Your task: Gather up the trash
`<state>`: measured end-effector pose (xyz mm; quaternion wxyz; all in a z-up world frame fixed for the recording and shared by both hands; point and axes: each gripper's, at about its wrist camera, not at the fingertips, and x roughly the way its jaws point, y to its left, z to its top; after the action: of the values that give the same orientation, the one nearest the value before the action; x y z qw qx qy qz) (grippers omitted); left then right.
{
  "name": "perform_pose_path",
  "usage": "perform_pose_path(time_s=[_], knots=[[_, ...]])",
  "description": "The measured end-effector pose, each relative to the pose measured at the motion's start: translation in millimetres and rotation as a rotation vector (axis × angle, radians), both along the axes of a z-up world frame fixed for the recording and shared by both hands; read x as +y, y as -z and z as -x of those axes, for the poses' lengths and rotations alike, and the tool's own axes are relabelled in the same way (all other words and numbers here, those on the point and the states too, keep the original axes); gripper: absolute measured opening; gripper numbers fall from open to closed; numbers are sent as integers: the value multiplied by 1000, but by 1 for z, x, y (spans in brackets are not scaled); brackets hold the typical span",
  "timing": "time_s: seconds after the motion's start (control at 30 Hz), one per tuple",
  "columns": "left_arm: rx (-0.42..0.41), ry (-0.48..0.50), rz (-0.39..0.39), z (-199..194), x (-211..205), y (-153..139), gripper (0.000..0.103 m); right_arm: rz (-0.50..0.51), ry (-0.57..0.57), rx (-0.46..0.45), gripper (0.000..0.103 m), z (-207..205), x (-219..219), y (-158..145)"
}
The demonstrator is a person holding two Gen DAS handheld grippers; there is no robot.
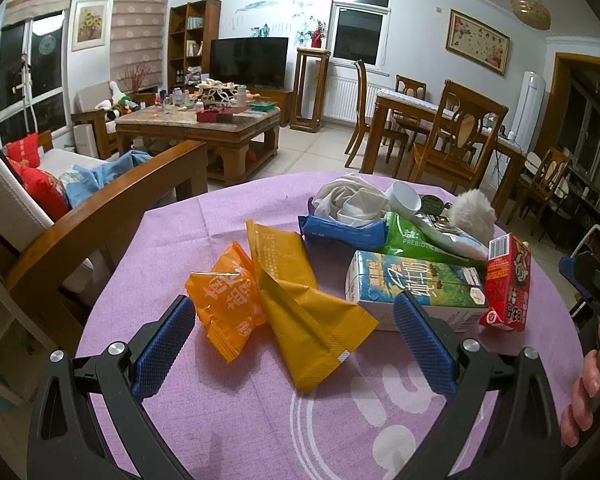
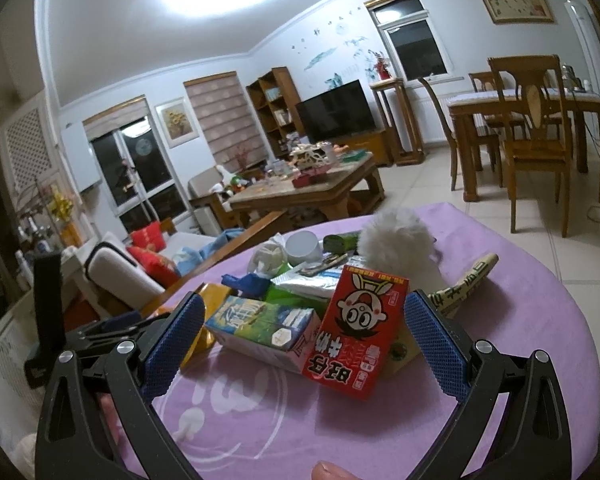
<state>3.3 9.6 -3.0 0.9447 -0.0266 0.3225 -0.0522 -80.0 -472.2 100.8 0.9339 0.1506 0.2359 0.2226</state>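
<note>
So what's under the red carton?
The red carton leans on the blue-green milk carton, its lower edge on the purple tablecloth. A box corner shows beneath; the rest is covered.

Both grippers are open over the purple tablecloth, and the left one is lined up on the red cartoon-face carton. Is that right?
Not quite. Both grippers are open over the purple tablecloth, but the left gripper is lined up on the orange snack packet and yellow wrapper, as the left wrist view shows. The red cartoon-face carton sits before the right gripper.

Wooden dining table (image 1: 404,104), dark windows (image 1: 358,36)
</note>
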Motion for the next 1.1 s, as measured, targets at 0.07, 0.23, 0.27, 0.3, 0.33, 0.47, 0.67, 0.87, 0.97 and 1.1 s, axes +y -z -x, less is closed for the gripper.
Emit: perform_pose_path(time_s=[0.07, 0.23, 0.27, 0.3, 0.33, 0.47, 0.67, 0.87, 0.97, 1.1], knots=[[1, 0, -1, 0, 0, 0, 98, 0, -2, 1, 98, 0, 0, 0], [-1, 5, 9, 2, 1, 1, 98, -5, -10, 6, 98, -1, -1, 1], [-1, 6, 9, 3, 0, 0, 98, -7, -11, 7, 98, -2, -1, 2], [0, 5, 9, 2, 0, 1, 98, -8, -11, 6, 98, -2, -1, 1], [0, 5, 10, 2, 1, 1, 98, -9, -11, 7, 98, -2, -1, 2], [3, 10, 16, 0, 2, 4, 98, -20, -6, 20, 98, -5, -1, 2], [5, 11, 16, -1, 1, 5, 98, -27, 4, 31, 98, -7, -1, 5], [6, 10, 17, -1, 2, 3, 98, -31, 13, 33, 98, -7, -4, 6], [7, 11, 19, 0, 2, 4, 98, -28, 13, 33, 98, -7, -4, 6], [6, 10, 19, 0, 2, 4, 98, -28, 12, 33, 98, -8, -5, 5]])
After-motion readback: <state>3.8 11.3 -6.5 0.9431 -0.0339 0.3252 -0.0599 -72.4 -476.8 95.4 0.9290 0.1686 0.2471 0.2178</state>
